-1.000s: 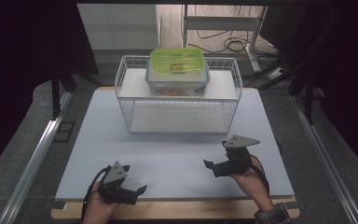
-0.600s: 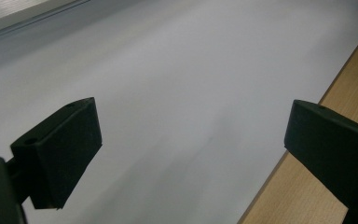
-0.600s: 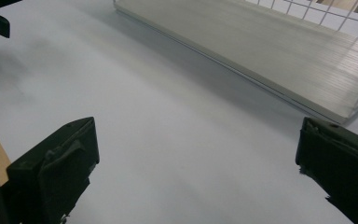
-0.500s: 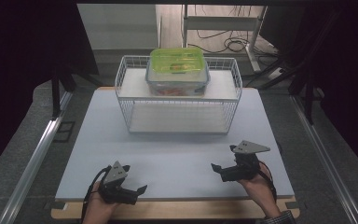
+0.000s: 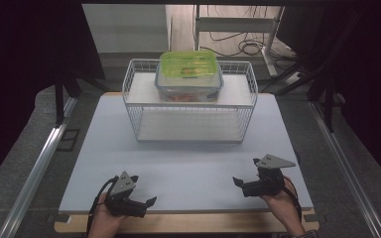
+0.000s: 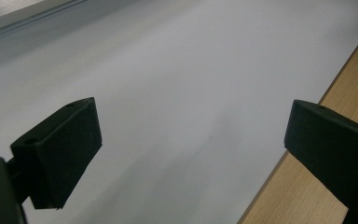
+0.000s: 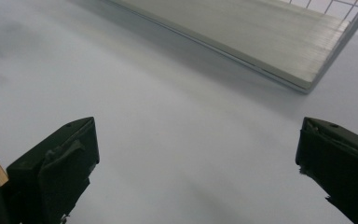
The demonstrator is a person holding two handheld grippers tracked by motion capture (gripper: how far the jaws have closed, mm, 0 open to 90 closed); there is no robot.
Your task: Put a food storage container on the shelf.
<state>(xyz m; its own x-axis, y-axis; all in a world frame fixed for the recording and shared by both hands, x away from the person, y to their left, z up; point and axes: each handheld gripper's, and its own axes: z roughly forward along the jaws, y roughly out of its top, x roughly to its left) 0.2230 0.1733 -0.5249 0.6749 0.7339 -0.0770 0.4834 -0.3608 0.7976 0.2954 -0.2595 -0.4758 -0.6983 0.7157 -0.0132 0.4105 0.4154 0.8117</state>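
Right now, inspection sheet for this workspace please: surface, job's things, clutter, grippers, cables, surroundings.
Surface: pale grey mat on a wooden board, bare between the grippers.
Job's things: clear plastic food box with green lid on the top shelf of the white wire rack, at the far side.
Clutter: nothing seen.
Grippers: left gripper and right gripper near the front edge, jaws wide apart, holding nothing.
Cables: black cables on the floor behind the table.
Surroundings: dark curtains, metal rails either side.
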